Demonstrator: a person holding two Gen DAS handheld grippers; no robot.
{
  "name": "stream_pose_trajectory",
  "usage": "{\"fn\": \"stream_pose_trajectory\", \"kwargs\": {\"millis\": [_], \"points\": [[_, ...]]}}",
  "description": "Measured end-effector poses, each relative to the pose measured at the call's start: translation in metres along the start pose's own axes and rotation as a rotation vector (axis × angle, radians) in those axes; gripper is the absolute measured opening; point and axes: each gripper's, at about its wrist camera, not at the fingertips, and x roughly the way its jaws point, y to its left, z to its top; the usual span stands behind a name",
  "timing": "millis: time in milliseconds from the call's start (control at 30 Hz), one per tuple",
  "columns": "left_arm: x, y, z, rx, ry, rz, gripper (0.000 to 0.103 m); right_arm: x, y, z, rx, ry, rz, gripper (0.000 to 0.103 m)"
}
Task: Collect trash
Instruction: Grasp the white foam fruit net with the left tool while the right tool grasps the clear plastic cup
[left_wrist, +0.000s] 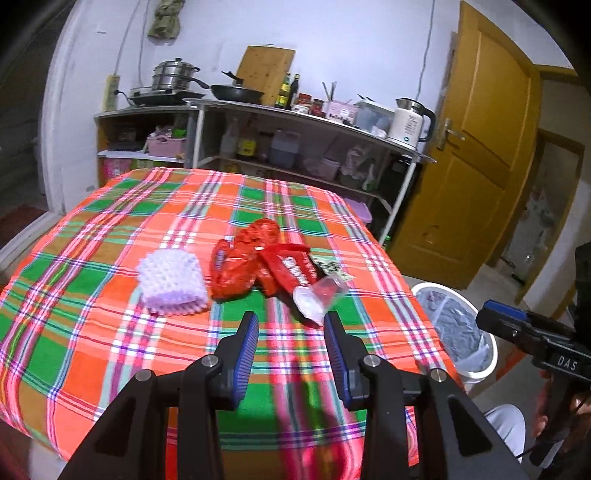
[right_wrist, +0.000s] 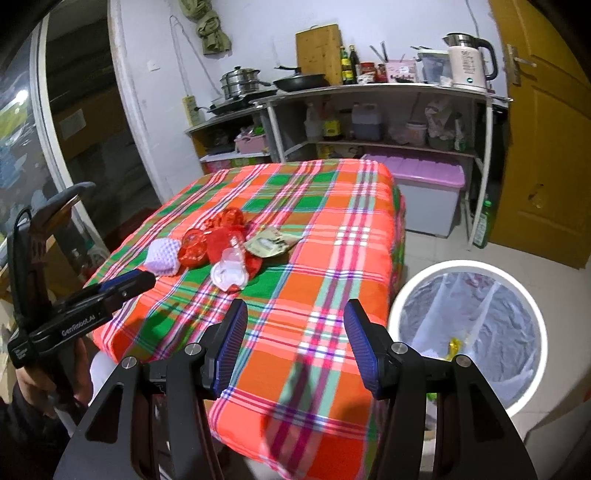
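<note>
I have the left hand-held gripper (left_wrist: 290, 317) hanging over the plaid table (left_wrist: 110, 258), jaws partly apart with nothing between the pads. It points at the litter heap in the middle of the cloth. The right hand-held gripper (right_wrist: 295, 308) stands wider open, also empty, over the table corner nearest the bin (right_wrist: 406, 295).

Taking the bin as my landmark: the red wrapper (left_wrist: 288, 269) with the white torn end lies nearest it, reaching toward my left gripper. Beyond that, farther from the bin, sits the crumpled red netting (left_wrist: 236, 266), and farthest off is the white foam sleeve (left_wrist: 171, 286). A small printed packet (right_wrist: 267, 243) lies on the far side of the heap.

I judge the step in hand is the reach for the first piece. To do it well, I would go for the red wrapper, since it is closest to the bin and lies on top. I should lower the jaws astride its narrow body, not the flat end, and keep the pads clear of the cloth so I do not pinch the plaid along with it.
</note>
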Motion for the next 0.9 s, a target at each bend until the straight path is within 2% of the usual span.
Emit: {"fn": "stream_pose_trajectory", "kwargs": {"millis": [333,533,667,900], "points": [[-0.001,0.035,0.010,-0.034,-0.028,0.074,0.036,0.031,0.020,0.006,-0.028,0.050,0.061,0.055],[0.008,0.050,0.012,-0.054,-0.019,0.098,0.037,0.052,0.026,0.011,-0.036,0.077,0.077,0.055],[0.015,0.061,0.014,-0.069,-0.018,0.109,0.047,0.067,0.029,0.015,-0.035,0.094,0.090,0.055],[0.034,0.083,0.020,-0.112,-0.006,0.146,0.056,0.097,0.036,0.024,-0.036,0.124,0.108,0.055]]}}
